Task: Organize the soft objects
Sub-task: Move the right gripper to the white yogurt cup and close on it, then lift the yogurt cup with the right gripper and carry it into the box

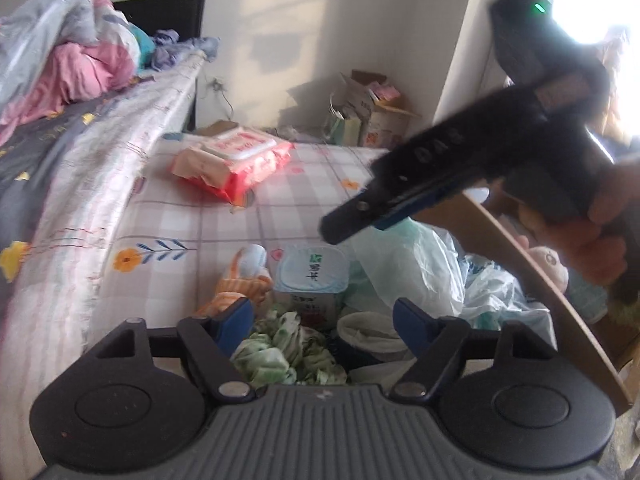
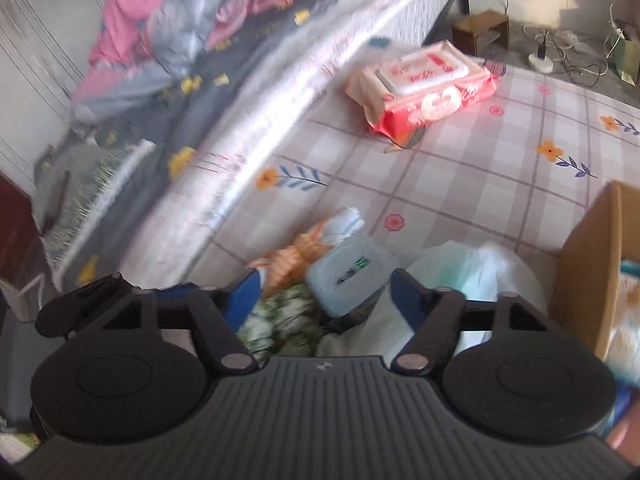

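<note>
From where I stood, everything turned on the small heap at the near edge of the checked floral mattress (image 1: pixel 224 184): the crumpled green-and-white cloth (image 1: pixel 288 346) lay directly ahead of and just below the left gripper (image 1: pixel 322 318), low in the centre of the left wrist view, right between the two blue pads. The jaws stood spread, with the cloth bunched in the gap and neither pad visibly pressing on it, so I took it as not yet gripped. The cloth was a wad with no clear long axis (more a ball than a strip), so the approach looked forgiving. Behind it sat a pale tub with a printed lid (image 1: pixel 312 276), touching an orange striped fabric (image 1: pixel 240 284) on its left, and thin plastic bags (image 1: pixel 416 264) spilled to the right, toward the cardboard box (image 1: pixel 532 276). The right gripper (image 2: pixel 324 292) hovered above the same pile; in the left wrist view it cut in from the upper right, held in a hand (image 1: pixel 604 248) and angled steeply down. Its jaws were parted too and held nothing, with the tub and the green cloth showing between them in its own blurred view. The left gripper seemed nearer the cloth. A red pack of wipes (image 1: pixel 232 160) lay well apart, farther up the mattress.
</note>
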`<act>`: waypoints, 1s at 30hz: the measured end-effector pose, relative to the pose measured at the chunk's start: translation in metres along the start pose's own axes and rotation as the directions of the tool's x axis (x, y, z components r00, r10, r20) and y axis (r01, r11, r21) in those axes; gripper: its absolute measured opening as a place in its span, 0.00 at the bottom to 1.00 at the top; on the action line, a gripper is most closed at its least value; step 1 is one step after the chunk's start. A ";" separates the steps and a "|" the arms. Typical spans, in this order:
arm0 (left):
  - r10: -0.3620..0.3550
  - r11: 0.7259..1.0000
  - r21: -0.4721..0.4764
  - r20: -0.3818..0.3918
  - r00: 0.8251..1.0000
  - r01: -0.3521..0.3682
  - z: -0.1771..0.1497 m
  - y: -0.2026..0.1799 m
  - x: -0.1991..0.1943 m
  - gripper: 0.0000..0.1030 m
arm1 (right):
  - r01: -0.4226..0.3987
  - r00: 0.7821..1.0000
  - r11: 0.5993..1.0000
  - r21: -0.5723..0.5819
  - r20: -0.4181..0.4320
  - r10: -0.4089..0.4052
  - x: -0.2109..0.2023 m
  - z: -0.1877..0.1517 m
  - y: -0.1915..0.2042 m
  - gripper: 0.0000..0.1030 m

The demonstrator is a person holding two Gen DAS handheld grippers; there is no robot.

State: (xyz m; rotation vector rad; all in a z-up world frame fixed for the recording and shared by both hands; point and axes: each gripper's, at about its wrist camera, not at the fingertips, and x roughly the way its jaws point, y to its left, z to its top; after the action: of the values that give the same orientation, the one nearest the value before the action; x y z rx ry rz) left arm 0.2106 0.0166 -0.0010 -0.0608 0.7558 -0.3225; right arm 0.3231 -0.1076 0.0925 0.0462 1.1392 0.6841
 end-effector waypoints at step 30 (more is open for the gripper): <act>0.049 0.988 -0.140 -0.056 0.997 -0.057 0.028 0.014 0.051 0.46 | -0.220 0.967 0.968 0.124 -0.102 0.233 0.051 0.027 -0.042 0.23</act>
State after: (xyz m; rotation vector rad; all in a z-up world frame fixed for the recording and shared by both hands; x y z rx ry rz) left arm 0.2678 0.0128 -0.0171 -0.1666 0.8299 -0.2199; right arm 0.3786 -0.1068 0.0475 0.2380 1.2964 0.8335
